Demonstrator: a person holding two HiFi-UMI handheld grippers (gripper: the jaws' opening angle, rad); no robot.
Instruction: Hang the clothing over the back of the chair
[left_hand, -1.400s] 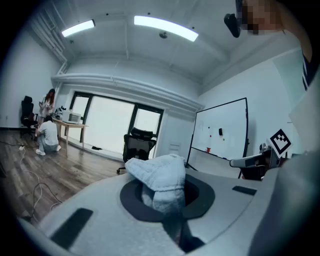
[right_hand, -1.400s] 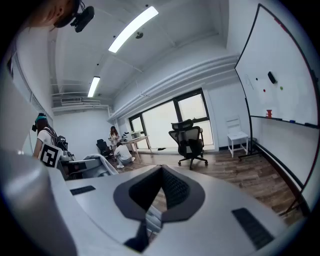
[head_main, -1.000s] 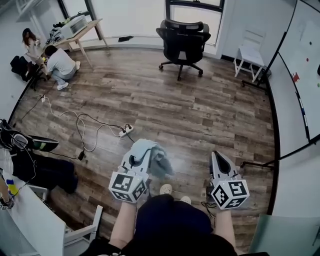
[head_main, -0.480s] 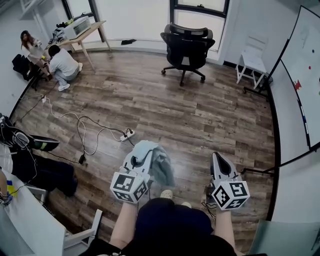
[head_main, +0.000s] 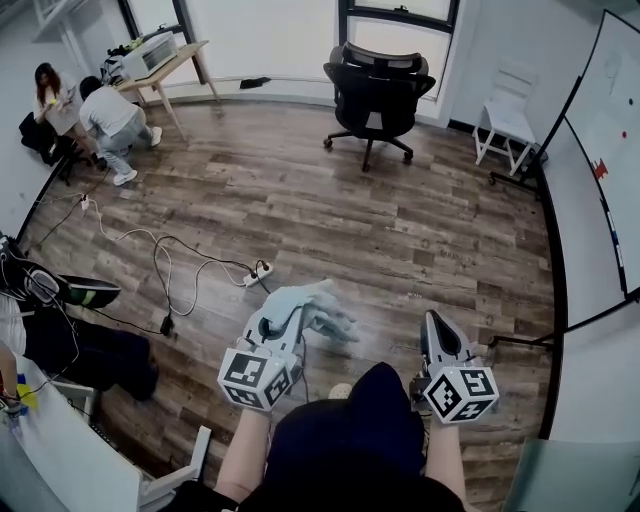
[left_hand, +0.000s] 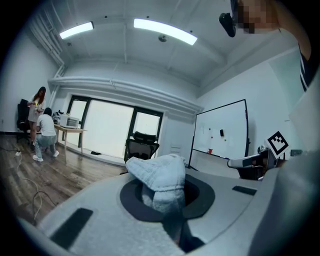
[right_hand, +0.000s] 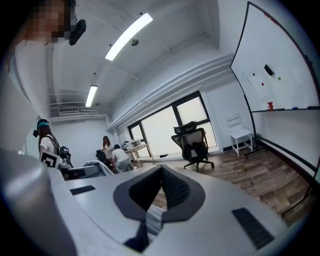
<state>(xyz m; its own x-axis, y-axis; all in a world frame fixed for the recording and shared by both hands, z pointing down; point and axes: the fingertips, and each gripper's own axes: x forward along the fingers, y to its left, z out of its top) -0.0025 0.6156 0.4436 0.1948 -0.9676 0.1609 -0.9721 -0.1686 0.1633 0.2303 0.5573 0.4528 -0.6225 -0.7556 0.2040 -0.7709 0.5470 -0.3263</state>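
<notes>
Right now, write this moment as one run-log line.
left claw: shut on clothing | right claw: shut, empty | chair: far ahead, not yet draped

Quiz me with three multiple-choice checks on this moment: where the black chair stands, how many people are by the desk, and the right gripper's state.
1. The black office chair stands:
A) by the far window
B) mid-floor
C) at the wearer's feet

2. People near the desk:
A) one
B) two
C) four

3. The right gripper is:
A) gripping something
B) wide open
C) shut, empty

Answers:
1 A: the head view shows it against the window.
2 B: two figures show there.
3 C: its jaws meet on nothing; only the left gripper holds the clothing.
</notes>
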